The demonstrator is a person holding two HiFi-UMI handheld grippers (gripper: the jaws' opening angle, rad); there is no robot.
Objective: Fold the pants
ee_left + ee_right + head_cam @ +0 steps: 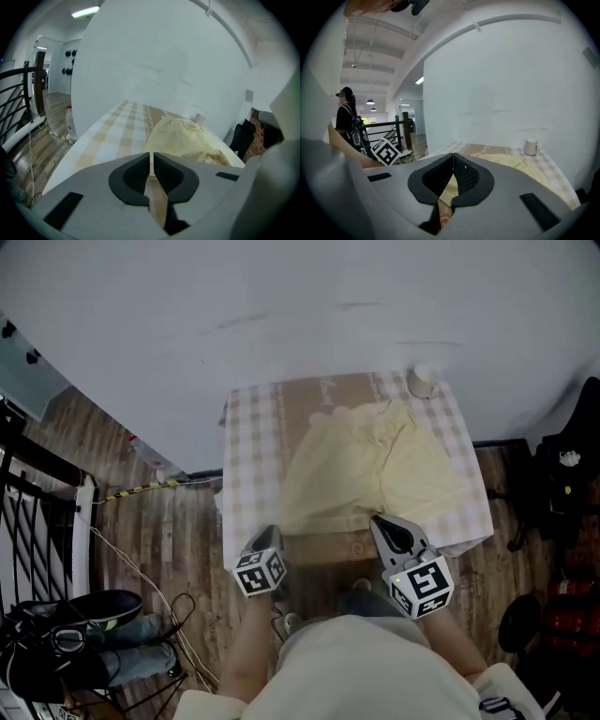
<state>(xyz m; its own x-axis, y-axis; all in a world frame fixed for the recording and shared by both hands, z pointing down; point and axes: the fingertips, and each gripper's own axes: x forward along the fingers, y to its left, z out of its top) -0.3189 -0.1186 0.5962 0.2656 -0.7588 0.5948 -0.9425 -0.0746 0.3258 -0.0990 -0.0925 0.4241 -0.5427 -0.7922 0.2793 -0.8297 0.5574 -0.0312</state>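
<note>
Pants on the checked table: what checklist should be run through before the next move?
1. All of the pants on the table: ok.
2. The pants smoothed flat: not ok, rumpled at the far end.
3. Nothing in the left tongs: ok.
4. Nothing in the right tongs: ok.
5. Both tongs open to grasp: not ok, both shut.
6. The cup off the pants: ok, at the far corner.

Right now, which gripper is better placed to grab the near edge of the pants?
Right, probably. The right gripper has its tip at the near hem of the pants; the left gripper sits just off their near left corner. Both have shut jaws and must open first.
</note>
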